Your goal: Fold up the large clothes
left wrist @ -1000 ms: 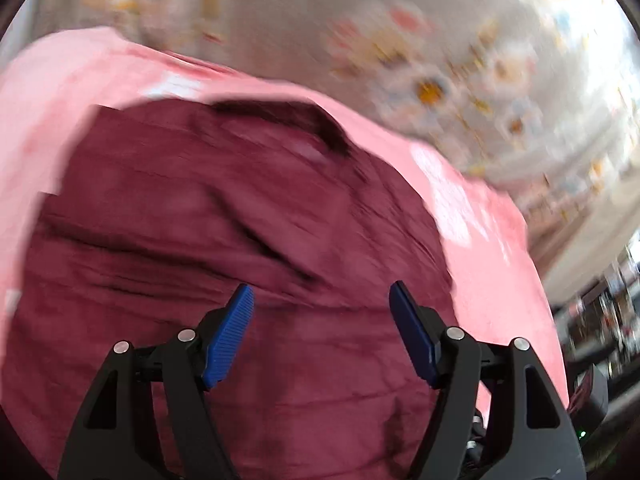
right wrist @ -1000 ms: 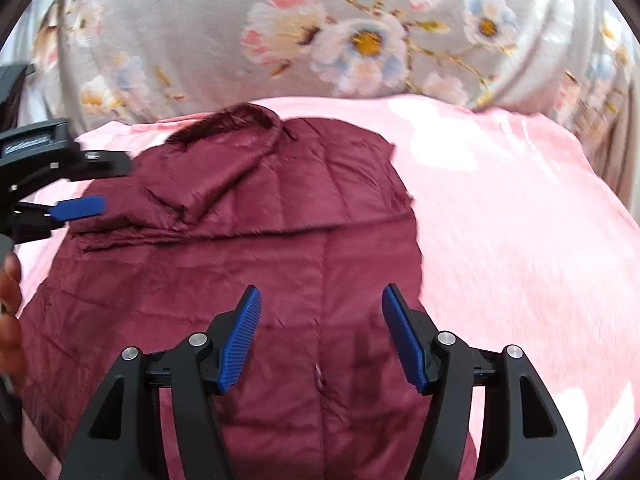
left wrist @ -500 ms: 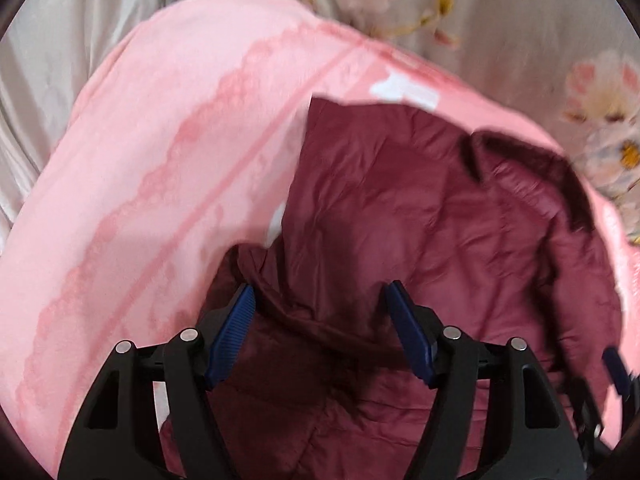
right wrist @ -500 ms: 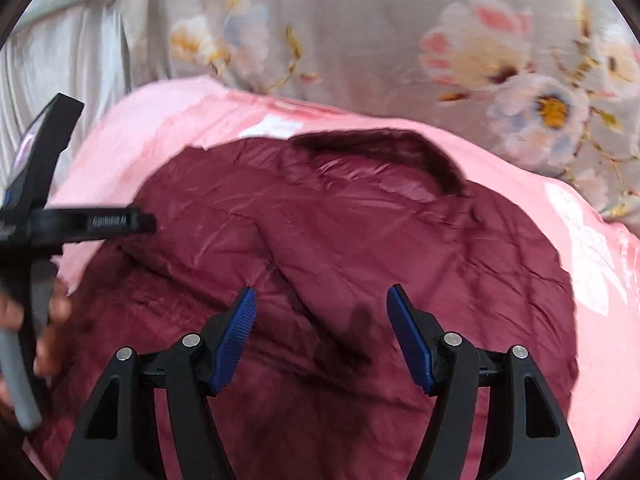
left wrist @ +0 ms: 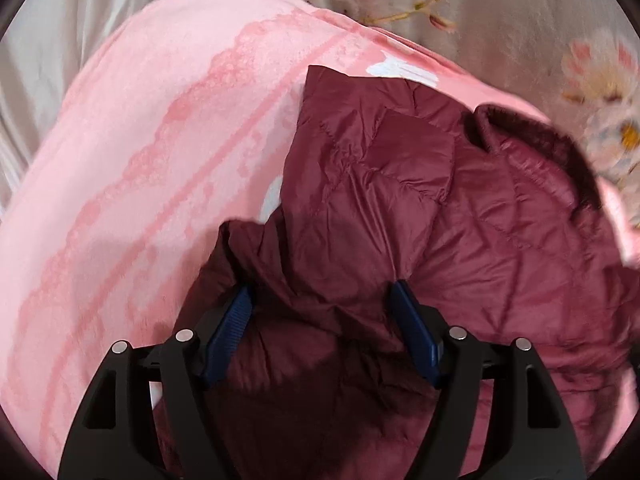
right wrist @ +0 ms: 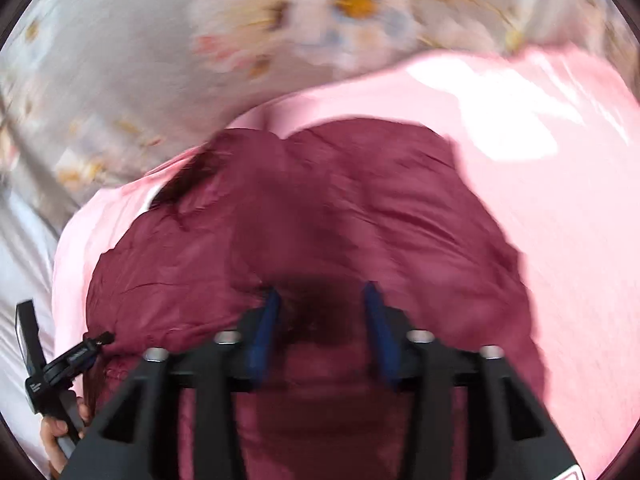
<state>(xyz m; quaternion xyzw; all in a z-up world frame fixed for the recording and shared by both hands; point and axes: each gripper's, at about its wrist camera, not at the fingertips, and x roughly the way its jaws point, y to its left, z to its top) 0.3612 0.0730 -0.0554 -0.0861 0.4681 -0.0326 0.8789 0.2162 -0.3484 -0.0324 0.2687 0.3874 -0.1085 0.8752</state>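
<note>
Both grippers have dropped onto the quilted maroon jacket [left wrist: 460, 216]. The left gripper [left wrist: 320, 320] stands wide around a bunched fold at lower centre. The right gripper [right wrist: 320, 312] has been narrowing over puffy fabric; whether it pinches is unclear.

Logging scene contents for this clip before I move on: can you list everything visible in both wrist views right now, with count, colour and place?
quilted jacket: one, maroon, lying rumpled on the blanket, darker collar at its far end
blanket: one, pink with a darker pink lace-like print, spread under the jacket
floral fabric: one, grey with pink, white and yellow flowers, behind the blanket
left gripper: one, black with blue pads, jaws open, a bunched jacket fold between them
right gripper: one, black with blue pads, jaws just been closing, jacket fabric between; grip unclear through blur
hand: one, holding the left gripper's handle, lower left of the right wrist view
</note>
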